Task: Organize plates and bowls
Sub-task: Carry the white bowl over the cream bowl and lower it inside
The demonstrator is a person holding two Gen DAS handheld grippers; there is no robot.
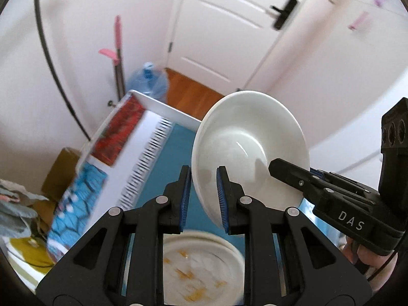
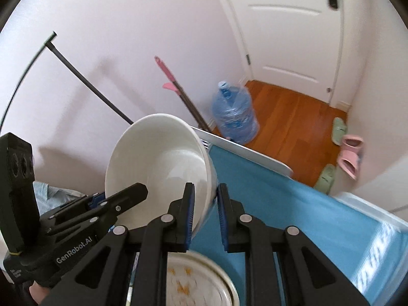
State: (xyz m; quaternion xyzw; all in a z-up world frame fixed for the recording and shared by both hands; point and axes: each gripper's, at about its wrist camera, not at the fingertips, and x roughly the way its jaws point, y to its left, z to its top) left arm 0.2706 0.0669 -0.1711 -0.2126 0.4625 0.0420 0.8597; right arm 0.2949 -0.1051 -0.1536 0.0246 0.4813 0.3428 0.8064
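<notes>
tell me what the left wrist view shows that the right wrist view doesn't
Only the left wrist view shows the red and blue patterned plates standing in the white rack and a cardboard box. Only the right wrist view shows the slippers on the wood floor. Both show the white bowl clamped at its rim by the left gripper and right gripper, the yellow-flecked plate below, the water jug and the door.

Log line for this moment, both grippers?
left gripper: shut on white bowl rim | right gripper: shut on opposite rim | bowl above patterned plate
</notes>
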